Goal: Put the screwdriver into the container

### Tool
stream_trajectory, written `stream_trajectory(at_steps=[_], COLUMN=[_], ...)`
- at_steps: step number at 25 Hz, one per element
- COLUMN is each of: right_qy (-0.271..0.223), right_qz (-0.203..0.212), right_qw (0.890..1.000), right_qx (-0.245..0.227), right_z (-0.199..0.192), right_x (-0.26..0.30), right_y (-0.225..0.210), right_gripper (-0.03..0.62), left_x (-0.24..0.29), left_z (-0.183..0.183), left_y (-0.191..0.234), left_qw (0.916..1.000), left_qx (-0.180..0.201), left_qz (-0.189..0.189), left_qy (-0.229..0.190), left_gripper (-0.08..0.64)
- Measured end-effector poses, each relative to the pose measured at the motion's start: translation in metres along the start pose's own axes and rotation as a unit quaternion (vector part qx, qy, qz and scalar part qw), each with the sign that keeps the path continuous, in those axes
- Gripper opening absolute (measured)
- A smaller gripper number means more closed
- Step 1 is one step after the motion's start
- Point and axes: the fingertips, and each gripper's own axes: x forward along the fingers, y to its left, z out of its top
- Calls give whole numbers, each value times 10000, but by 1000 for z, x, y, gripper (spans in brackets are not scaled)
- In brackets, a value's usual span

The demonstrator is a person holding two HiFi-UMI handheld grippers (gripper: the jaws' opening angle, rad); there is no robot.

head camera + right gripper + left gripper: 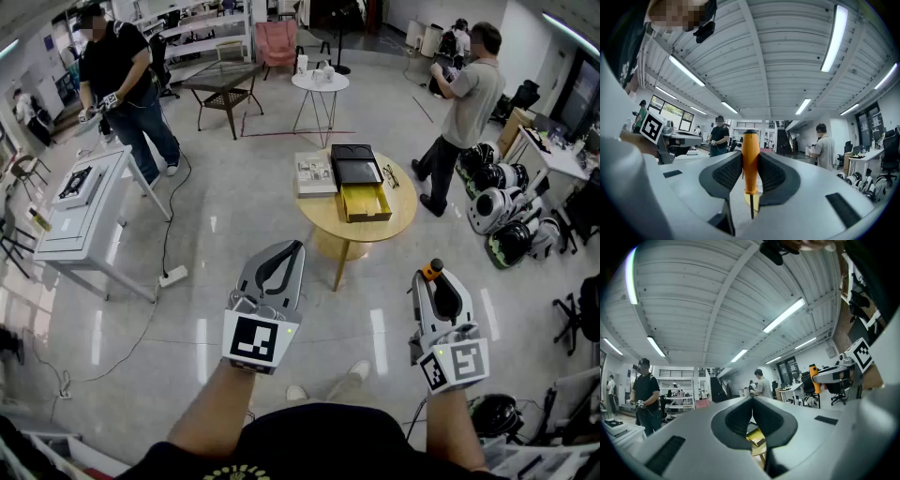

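Note:
My right gripper (750, 161) is shut on a screwdriver (750, 159) with an orange handle; its thin metal shaft points down between the jaws. In the head view the orange handle's end (431, 270) sticks out past the right gripper (437, 281), held at lower right above the floor. The left gripper (294, 247) hovers at lower centre, its tips together with nothing between them; in the left gripper view its jaws meet at the tip (751, 400). Ahead on a round wooden table (319, 208) stands a yellow open container (367, 202), also seen past the left jaws (757, 438).
A black box (354, 163) and a white printed box (315, 173) share the round table. A white workbench (80, 212) stands at left with a person beside it. Another person (461, 111) stands at right near white helmets (497, 208). Cables and a power strip (172, 277) lie on the floor.

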Motion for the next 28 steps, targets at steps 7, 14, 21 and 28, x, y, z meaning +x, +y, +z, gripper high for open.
stream_trajectory(at_steps=[7, 14, 21, 28], right_qy=[-21, 78, 174, 178], right_qz=[-57, -176, -204, -87], right_qw=[10000, 9997, 9996, 9997], right_qx=[-17, -115, -86, 118], right_z=[3, 1, -6, -15], right_x=[-1, 0, 13, 45], right_y=[-7, -6, -28, -50], right_gripper=[120, 120, 121, 121], left_x=[-1, 4, 27, 57], left_z=[4, -5, -21, -31], left_y=[0, 1, -4, 7], left_qw=[10000, 9998, 9996, 9996], left_qx=[-19, -131, -180, -137], left_qz=[-27, -144, -179, -57], left_qy=[-30, -13, 105, 226], left_gripper=[18, 18, 18, 18])
